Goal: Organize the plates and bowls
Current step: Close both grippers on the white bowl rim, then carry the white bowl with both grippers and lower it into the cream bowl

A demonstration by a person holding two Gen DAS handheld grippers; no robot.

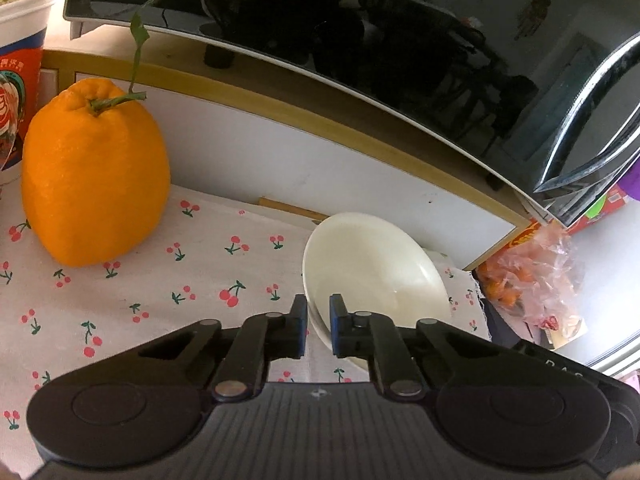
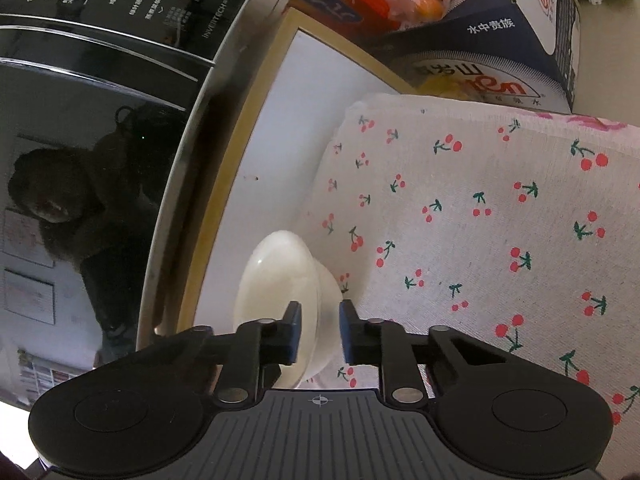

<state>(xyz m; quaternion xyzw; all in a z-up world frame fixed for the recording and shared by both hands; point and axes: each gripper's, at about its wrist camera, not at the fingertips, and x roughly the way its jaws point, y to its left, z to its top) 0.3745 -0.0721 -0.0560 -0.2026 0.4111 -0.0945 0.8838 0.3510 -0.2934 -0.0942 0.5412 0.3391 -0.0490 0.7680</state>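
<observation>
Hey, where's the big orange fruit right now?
In the left wrist view, the orange fruit stands on the cherry-print cloth at the left, beside a printed cup and left of the white bowl.

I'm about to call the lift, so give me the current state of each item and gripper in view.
left gripper: shut on the white plate's rim.
white plate: tilted, near edge pinched.
right gripper: shut on the white bowl.
white bowl: tipped on its side, base toward the cloth.
orange: upright on the cherry cloth, untouched.
microwave: door closed.
</observation>
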